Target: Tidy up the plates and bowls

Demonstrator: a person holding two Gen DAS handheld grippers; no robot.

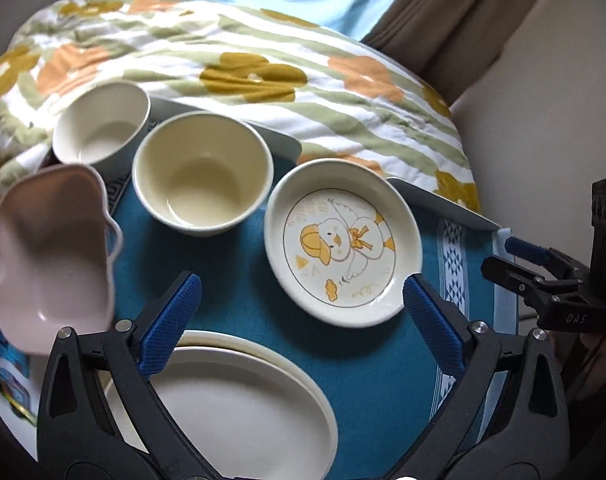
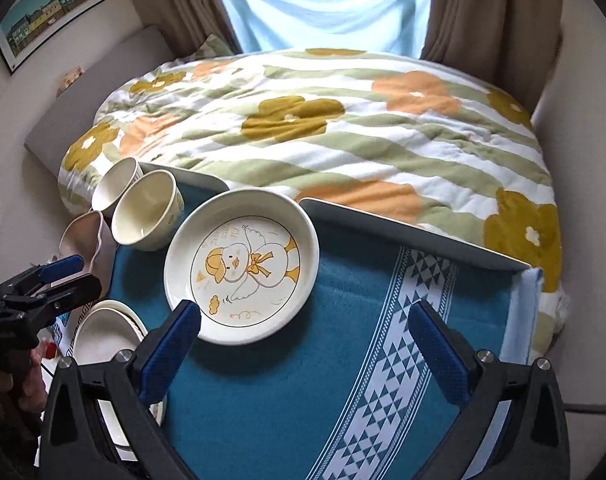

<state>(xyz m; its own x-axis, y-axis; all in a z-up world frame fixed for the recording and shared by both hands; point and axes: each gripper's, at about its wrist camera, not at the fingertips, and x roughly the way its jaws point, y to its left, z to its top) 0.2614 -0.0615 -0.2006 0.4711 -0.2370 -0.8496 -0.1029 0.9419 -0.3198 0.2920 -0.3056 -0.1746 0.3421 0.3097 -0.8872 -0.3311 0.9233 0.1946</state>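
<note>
Two handheld grippers hover over a small table covered by a teal cloth (image 2: 271,400) with a white geometric band. Behind the table lies a quilt (image 2: 323,128) printed with orange and mustard flowers.

The left gripper (image 1: 299,304) has its blue-padded fingers (image 1: 171,320) spread wide, with nothing between them. Just ahead of its right finger sits a shallow duck plate (image 1: 343,244) — cream, with a cartoon duck drawn inside; the fingertip overlaps its near rim in the left wrist view, though contact cannot be told. Beyond the left finger stands a cream bowl (image 1: 202,172), and a second white bowl (image 1: 101,128) sits just behind it, further to the left. To the outer side of the left finger is a pink lobed dish (image 1: 51,256), tilted. Beneath and behind the left finger lies a stack of cream plates (image 1: 243,400).

The right gripper (image 2: 303,340) is released too — jaws wide, empty, above bare cloth. The duck plate lies just ahead of its left finger, and the bowls stand farther beyond that finger.
</note>
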